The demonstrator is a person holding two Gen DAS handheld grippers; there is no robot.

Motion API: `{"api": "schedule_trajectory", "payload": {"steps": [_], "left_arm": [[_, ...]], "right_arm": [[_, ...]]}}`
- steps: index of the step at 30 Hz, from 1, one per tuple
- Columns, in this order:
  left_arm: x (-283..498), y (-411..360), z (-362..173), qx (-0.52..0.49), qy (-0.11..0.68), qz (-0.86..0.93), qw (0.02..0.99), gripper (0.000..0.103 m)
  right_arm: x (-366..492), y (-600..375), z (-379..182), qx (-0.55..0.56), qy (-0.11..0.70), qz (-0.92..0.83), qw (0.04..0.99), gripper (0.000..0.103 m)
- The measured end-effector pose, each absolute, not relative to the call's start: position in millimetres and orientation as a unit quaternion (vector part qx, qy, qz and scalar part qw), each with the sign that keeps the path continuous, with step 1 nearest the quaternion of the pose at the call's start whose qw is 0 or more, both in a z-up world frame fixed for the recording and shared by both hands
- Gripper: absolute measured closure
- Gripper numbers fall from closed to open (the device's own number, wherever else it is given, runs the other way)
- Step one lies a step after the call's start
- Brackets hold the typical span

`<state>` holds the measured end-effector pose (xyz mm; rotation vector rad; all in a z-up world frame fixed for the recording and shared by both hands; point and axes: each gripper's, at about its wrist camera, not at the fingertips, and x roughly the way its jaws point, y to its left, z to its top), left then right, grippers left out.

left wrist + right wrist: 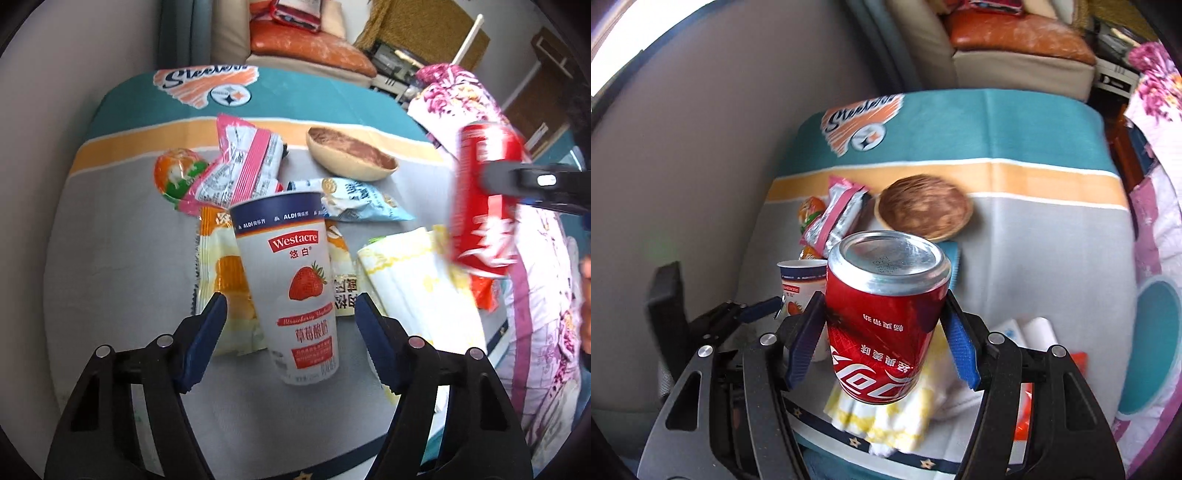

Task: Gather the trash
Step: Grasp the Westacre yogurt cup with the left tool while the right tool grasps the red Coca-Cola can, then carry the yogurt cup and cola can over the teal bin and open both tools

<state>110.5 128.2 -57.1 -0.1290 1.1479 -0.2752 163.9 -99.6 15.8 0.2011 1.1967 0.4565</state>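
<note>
1. The red can is upside down in the right claw. The blue pads press on both its sides and hold it up above the table. The can is smooth and round, so I think it could slip out and drop on the yellow and white wrapper below.
2. The yogurt cup stands on the table, a little tilted. It sits between the two pads of the left claw. The pads are partly open and do not touch it yet.
3. The cup is tall and light. If one pad bumps it first, it may tip onto the orange wrapper.
4. The wooden bowl is not trash. A wide swing might knock it.
</note>
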Motion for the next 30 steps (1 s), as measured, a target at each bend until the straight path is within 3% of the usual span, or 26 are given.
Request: {"api": "schedule_trajectory", "payload": {"steps": [4,6,7,20,30], "left_arm": [[117.7,121.5,-71.2,-0.064,0.554,-0.117,0.822,0.032],[117.3,116.1,-74.0,-0.058,0.558,-0.110,0.821,0.052],[115.9,115.2,-72.8,-0.057,0.558,-0.106,0.821,0.053],[102.4,88.5,-5.5,-0.033,0.507,-0.105,0.855,0.053],[111.3,-23.8,13.9,0.006,0.501,-0.180,0.847,0.053]], "right_arm": [[160.2,-123.3,15.7,0.102,0.554,0.195,0.803,0.043],[157.0,-134.8,13.2,0.100,0.554,0.185,0.805,0.043],[156.1,-138.4,11.6,0.101,0.555,0.181,0.806,0.043],[135.8,-208.3,1.3,0.132,0.536,0.154,0.819,0.043],[110.1,-297.9,1.3,0.174,0.506,0.112,0.838,0.043]]}}
